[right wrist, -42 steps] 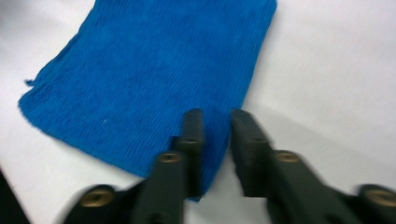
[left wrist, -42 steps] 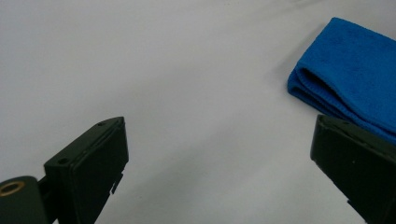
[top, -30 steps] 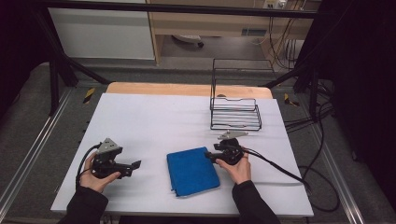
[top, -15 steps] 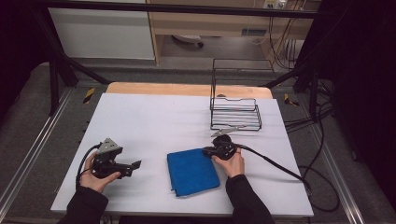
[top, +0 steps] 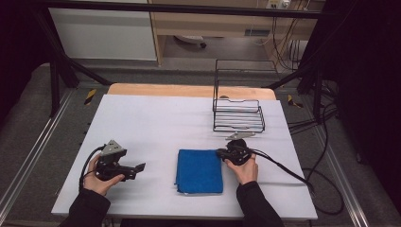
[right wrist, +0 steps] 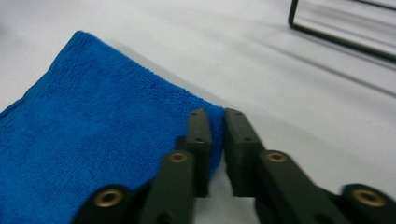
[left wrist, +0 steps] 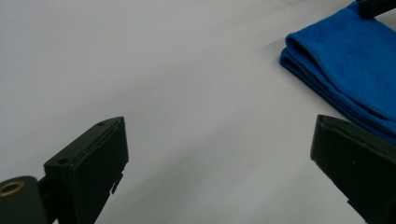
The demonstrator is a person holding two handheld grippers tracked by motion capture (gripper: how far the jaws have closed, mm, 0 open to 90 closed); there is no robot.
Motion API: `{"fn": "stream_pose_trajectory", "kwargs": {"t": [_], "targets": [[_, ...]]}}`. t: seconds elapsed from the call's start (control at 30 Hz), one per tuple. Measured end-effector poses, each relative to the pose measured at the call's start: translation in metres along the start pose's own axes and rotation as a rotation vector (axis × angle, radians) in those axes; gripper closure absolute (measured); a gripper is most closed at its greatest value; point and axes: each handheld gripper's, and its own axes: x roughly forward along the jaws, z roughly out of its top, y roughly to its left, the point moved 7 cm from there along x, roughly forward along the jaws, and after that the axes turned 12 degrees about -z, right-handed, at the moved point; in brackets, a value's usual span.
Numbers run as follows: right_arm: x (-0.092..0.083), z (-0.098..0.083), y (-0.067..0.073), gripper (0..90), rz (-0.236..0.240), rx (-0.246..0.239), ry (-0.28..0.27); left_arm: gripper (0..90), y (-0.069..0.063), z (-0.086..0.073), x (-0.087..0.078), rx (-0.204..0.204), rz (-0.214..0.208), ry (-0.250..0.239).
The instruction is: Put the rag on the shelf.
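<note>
A folded blue towel [top: 199, 171] lies flat on the white table [top: 156, 118], near the front middle. My right gripper [top: 219, 152] sits at the towel's far right corner. In the right gripper view the towel [right wrist: 93, 121] lies under the left jaw, and its edge runs beneath the thin gap of the gripper [right wrist: 216, 112]. The jaws have just been opening a little and stand a narrow slit apart, and the cloth lies flat, not pinched. My left gripper [top: 137, 168] rests at the front left, open wide [left wrist: 219, 120] and pointing toward the towel [left wrist: 345, 60], holding nothing.
A black wire rack [top: 238, 116] stands at the back right of the table, just beyond my right hand; its base wire [right wrist: 336, 32] shows at the top of the right gripper view. A cable [top: 283, 168] trails right from the right gripper.
My right gripper slid slightly left and then back right along the towel's far right corner. The left hand and the towel kept still.
</note>
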Motion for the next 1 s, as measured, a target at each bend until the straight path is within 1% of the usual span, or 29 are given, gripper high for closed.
{"fn": "stream_pose_trajectory", "kwargs": {"t": [0.07, 0.1, 0.17, 0.2, 0.27, 0.33, 0.37, 0.43, 0.5, 0.53, 0.57, 0.63, 0.7, 0.73, 0.83, 0.9, 0.97, 1.0], "targets": [[-0.006, 0.001, -0.003, 65.6, 0.014, 0.011, -0.029, 3.4, -0.004, 0.004, 0.004, -0.002, -0.018, 0.001], [-0.009, 0.001, -0.004, 62.0, 0.018, 0.013, -0.037, 2.8, -0.006, 0.006, 0.006, 0.007, -0.022, 0.008], [-0.019, 0.002, -0.009, 53.2, 0.033, 0.017, -0.067, 2.7, -0.011, 0.013, 0.011, 0.010, -0.036, 0.016], [-0.024, 0.003, -0.011, 47.9, 0.041, 0.019, -0.081, 2.7, -0.014, 0.016, 0.014, 0.012, -0.035, 0.014], [-0.031, 0.003, -0.014, 41.0, 0.048, 0.019, -0.099, 2.7, -0.020, 0.025, 0.020, 0.020, -0.050, 0.015], [-0.036, 0.000, -0.016, 33.4, 0.060, 0.014, -0.113, 3.0, -0.026, 0.034, 0.030, 0.032, -0.042, 0.028], [-0.037, -0.002, -0.017, 29.8, 0.062, 0.012, -0.113, 3.6, -0.028, 0.038, 0.036, 0.027, -0.042, 0.031], [-0.039, -0.005, -0.019, 23.7, 0.063, 0.010, -0.125, 5.1, -0.033, 0.048, 0.049, 0.020, -0.059, 0.028], [-0.039, -0.009, -0.020, 20.2, 0.069, 0.014, -0.128, 8.7, -0.035, 0.054, 0.062, 0.017, -0.056, 0.034], [-0.040, -0.010, -0.020, 18.2, 0.070, 0.006, -0.132, 10.6, -0.036, 0.057, 0.069, 0.009, -0.051, 0.036], [-0.040, -0.011, -0.021, 15.9, 0.070, 0.011, -0.130, 13.0, -0.036, 0.058, 0.075, 0.001, -0.053, 0.042], [-0.039, -0.012, -0.021, 12.2, 0.069, 0.006, -0.126, 17.9, -0.035, 0.059, 0.089, -0.022, -0.060, 0.058], [-0.039, -0.013, -0.022, 11.2, 0.072, 0.007, -0.125, 23.0, -0.035, 0.058, 0.100, -0.044, -0.066, 0.077], [-0.039, -0.013, -0.021, 10.9, 0.073, 0.005, -0.123, 25.5, -0.034, 0.058, 0.104, -0.046, -0.065, 0.081], [-0.039, -0.013, -0.021, 10.2, 0.078, 0.003, -0.123, 35.7, -0.032, 0.057, 0.113, -0.046, -0.046, 0.101], [-0.039, -0.013, -0.021, 10.3, 0.081, 0.002, -0.126, 41.4, -0.032, 0.056, 0.118, -0.053, -0.056, 0.118], [-0.039, -0.013, -0.021, 10.3, 0.082, 0.008, -0.122, 46.0, -0.032, 0.054, 0.121, -0.043, -0.050, 0.140], [-0.038, -0.013, -0.021, 10.7, 0.083, 0.010, -0.120, 48.4, -0.032, 0.053, 0.123, -0.048, -0.052, 0.147]]}}
